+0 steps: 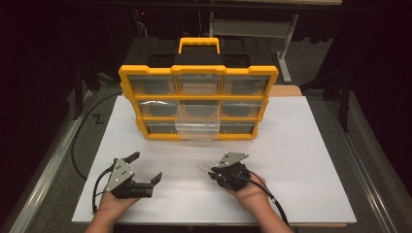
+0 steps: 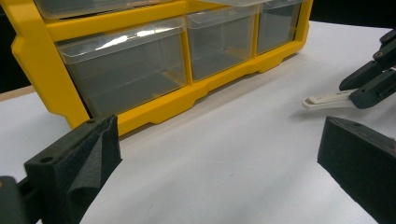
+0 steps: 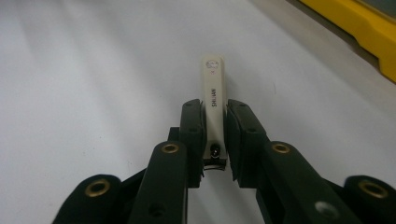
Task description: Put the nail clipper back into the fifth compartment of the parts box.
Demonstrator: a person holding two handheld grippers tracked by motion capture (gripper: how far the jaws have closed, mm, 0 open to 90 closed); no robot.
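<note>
- Two grippers were at work, and only one carried anything: our right gripper (image 3: 215, 135) was clamped on a white nail clipper (image 3: 213, 100), the jaws squeezing its narrow sides near the pivot end while the lever tip stuck out ahead.
- In the high view the nail clipper (image 1: 204, 168) sat just above the white table sheet (image 1: 301, 160), in front of the yellow organizer (image 1: 198, 104) and a little right of its middle.
- Our left gripper (image 1: 145, 168) was empty, its jaws spread wide over bare sheet, well apart from the clipper.
- One clear drawer (image 1: 197, 127) in the middle column stood pulled out toward us; we judged that to be the place for the clipper.
- We judged the grip sound but narrow, since the pads held a slim, smooth body; a firm squeeze mattered so the clipper would not swivel.
- To do the step well, we reckoned on lifting the clipper above the drawer's front lip before moving forward, so that the protruding tip would not catch the clear plastic.
- We would keep the clipper level, bring it over the drawer's open top, and let go only when it hung low inside.
- The free left gripper could steady the organizer if it slid.
</note>
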